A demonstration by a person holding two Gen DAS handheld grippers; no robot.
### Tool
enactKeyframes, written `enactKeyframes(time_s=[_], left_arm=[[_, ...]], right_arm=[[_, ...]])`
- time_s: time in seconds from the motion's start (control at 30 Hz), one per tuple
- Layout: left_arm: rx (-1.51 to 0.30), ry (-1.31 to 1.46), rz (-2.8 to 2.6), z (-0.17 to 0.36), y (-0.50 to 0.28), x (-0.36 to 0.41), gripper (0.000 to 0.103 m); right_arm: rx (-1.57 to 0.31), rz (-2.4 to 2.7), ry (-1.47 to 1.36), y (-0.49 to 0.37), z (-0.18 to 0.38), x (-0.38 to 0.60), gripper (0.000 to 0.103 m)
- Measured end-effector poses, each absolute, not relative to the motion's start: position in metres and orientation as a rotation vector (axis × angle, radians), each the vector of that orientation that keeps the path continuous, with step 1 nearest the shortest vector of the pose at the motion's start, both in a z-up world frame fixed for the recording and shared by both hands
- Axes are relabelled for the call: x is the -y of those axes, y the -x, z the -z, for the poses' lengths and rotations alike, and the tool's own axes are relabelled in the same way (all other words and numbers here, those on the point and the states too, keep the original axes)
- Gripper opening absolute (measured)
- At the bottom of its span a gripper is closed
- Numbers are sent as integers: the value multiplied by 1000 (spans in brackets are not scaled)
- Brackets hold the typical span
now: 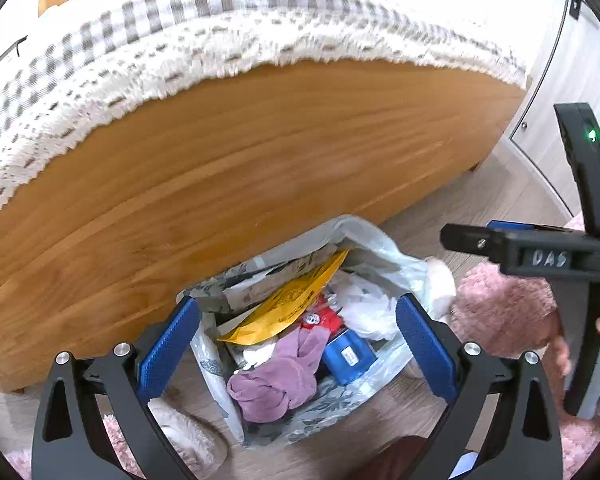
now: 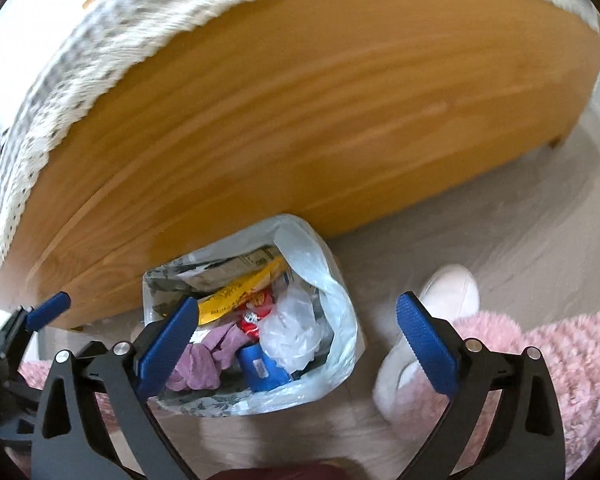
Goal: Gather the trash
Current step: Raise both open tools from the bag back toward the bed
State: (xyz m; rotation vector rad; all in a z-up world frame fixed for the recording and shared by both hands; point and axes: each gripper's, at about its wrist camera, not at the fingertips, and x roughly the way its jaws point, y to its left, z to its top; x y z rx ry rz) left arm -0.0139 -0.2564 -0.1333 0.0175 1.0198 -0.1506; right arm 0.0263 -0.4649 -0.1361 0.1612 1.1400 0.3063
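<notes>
Beside one wooden bed [image 1: 260,168], both hand-held grippers [image 1: 298,344] [image 2: 298,344] gape empty over one seemingly full trash bag [image 1: 380,248].

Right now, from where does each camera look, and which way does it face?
Left wrist: sits on the left tongs, looking steeply down into the trash bag by the wooden bed side; its blue pads and the right tongs show.
Right wrist: sits on the right tongs, looking down at the floor beside the bag; the left tongs show at the edge.
Shared: bag, bed side, purple cloth, pink rug.
</notes>
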Motion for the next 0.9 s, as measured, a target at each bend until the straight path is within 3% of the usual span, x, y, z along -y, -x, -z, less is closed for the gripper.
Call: enactKeyframes(time_s=[0.9], left_arm=[[-679,216,217,33,30,213,95]], right_arm=[[-741,-305,-24,-15,44,451,95]])
